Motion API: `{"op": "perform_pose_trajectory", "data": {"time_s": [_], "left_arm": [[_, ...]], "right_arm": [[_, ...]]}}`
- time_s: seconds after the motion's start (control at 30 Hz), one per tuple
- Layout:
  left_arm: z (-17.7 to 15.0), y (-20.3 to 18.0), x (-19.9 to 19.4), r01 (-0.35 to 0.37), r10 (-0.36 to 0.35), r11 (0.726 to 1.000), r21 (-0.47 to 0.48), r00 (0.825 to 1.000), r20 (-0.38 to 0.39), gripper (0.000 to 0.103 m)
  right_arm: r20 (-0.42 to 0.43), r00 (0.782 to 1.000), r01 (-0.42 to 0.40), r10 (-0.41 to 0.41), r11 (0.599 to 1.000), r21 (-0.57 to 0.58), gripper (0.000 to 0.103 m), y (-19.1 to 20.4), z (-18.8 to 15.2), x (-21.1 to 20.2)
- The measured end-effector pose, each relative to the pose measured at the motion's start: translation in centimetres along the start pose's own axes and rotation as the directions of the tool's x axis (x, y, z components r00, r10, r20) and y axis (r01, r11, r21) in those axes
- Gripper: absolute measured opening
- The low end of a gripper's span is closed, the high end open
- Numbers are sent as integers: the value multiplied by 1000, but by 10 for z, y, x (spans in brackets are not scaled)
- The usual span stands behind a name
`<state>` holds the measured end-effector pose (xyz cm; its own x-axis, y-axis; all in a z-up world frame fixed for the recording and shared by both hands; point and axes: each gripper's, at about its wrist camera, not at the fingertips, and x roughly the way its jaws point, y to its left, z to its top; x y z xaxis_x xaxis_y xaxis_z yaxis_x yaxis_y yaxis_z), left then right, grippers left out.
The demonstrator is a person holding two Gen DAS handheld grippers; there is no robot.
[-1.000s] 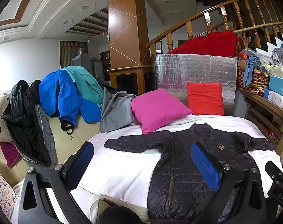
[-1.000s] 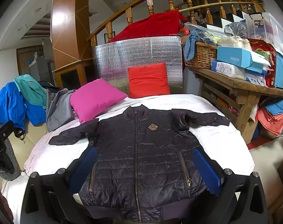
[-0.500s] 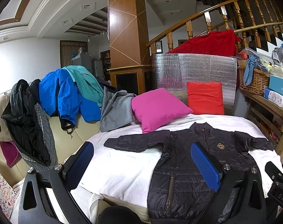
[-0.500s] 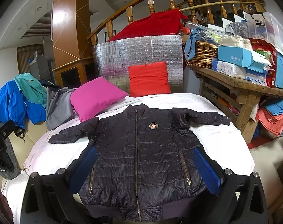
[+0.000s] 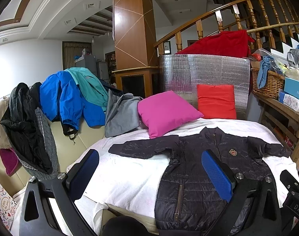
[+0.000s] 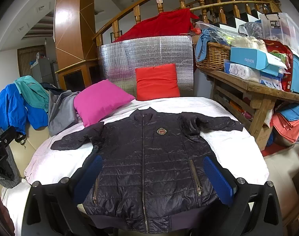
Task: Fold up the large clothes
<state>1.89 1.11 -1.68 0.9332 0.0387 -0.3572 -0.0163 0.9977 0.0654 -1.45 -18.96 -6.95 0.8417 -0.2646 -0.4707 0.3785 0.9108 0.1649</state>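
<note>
A dark quilted jacket (image 6: 149, 157) lies flat and zipped on the white-covered bed (image 6: 228, 143), sleeves spread to both sides, hem toward me. In the left wrist view the same jacket (image 5: 198, 177) sits to the right. My left gripper (image 5: 153, 177) is open above the bed's near left side, its right blue pad over the jacket's body, nothing held. My right gripper (image 6: 155, 179) is open above the jacket's lower half, one pad near each pocket zip, nothing between its fingers.
A pink pillow (image 6: 100, 102) and a red pillow (image 6: 157, 81) lean at the bed's far end before a silver foil panel (image 6: 145, 59). Several jackets (image 5: 66, 96) drape a sofa on the left. A wooden bench (image 6: 253, 88) with basket and boxes stands right.
The right gripper has drifted slightly forward over the jacket. The left gripper has hardly moved.
</note>
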Motion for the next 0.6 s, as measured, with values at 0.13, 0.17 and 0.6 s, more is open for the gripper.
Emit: {"op": "perform_pose_trajectory", "data": {"time_s": [0.13,0.17,0.6], "left_arm": [[0,0,0,0,0,1000,0,1000,1,103],[-1,0,0,0,0,1000,2,1000,2,103],[-2,1,-2,0,0,1000,-4,1000,5,103]], "right_arm": [[0,1000,-1,1,1000,0,103,0,0,0],[1,1000,0,0,1000,0,103,0,-1,0],[0,1000,0,0,1000,1,103,0,-2,1]]}}
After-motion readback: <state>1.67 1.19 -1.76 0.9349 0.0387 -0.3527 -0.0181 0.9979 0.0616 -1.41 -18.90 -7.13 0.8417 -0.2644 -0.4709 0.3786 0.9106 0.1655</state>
